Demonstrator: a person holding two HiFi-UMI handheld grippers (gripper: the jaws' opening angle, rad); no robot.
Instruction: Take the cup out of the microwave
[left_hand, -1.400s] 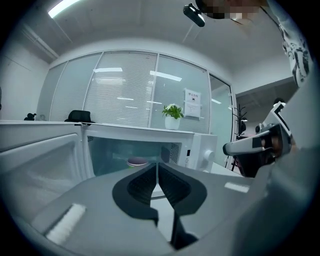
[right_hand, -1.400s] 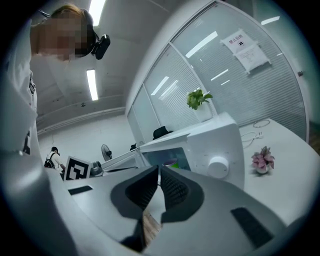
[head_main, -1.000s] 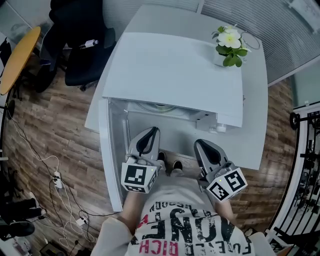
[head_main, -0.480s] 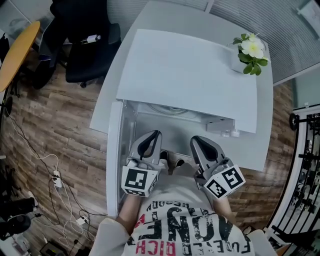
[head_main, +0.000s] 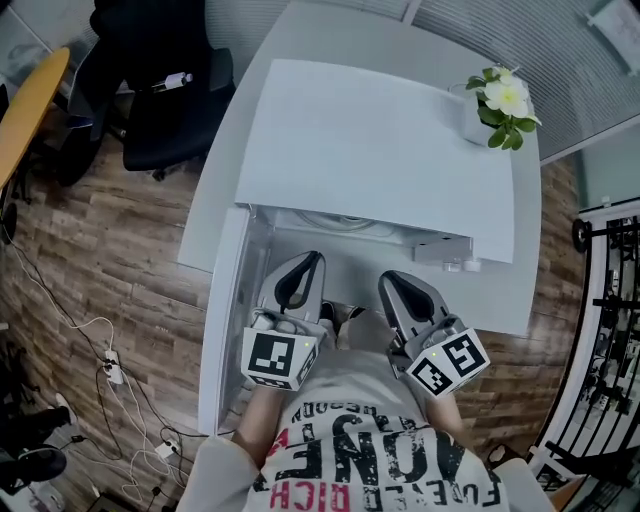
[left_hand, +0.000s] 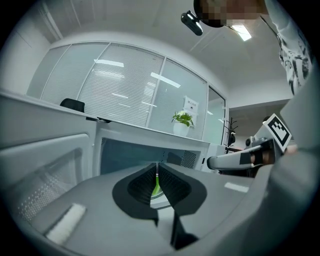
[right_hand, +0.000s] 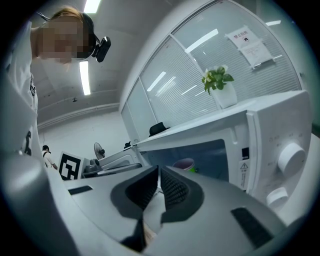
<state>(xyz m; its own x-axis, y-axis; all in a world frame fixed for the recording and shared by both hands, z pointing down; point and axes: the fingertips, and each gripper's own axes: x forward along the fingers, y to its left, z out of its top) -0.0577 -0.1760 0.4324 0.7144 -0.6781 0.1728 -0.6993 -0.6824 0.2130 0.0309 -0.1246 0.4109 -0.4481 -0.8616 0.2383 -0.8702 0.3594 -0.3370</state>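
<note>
The white microwave (head_main: 380, 150) stands on a white table with its door (head_main: 225, 310) swung open to the left. Inside it, the right gripper view shows a lilac cup (right_hand: 184, 164) with a bit of green beside it. In the left gripper view the cup is hidden by the jaws; only a green sliver and the turntable edge (left_hand: 161, 201) show. My left gripper (head_main: 308, 260) and right gripper (head_main: 392, 282) are side by side just in front of the opening, both level and pointing in. Both are shut and hold nothing, the left (left_hand: 157, 167) like the right (right_hand: 159, 172).
A potted plant (head_main: 500, 100) stands on the microwave's back right corner. The control knobs (right_hand: 291, 157) are right of the opening. A black office chair (head_main: 165, 90) stands far left on the wood floor, with cables (head_main: 110, 360) beside it. A metal rack (head_main: 600, 330) is at right.
Both grippers have shifted a little in front of the open microwave, still shut. The head view has swung, so the microwave now sits more to the right in it.
</note>
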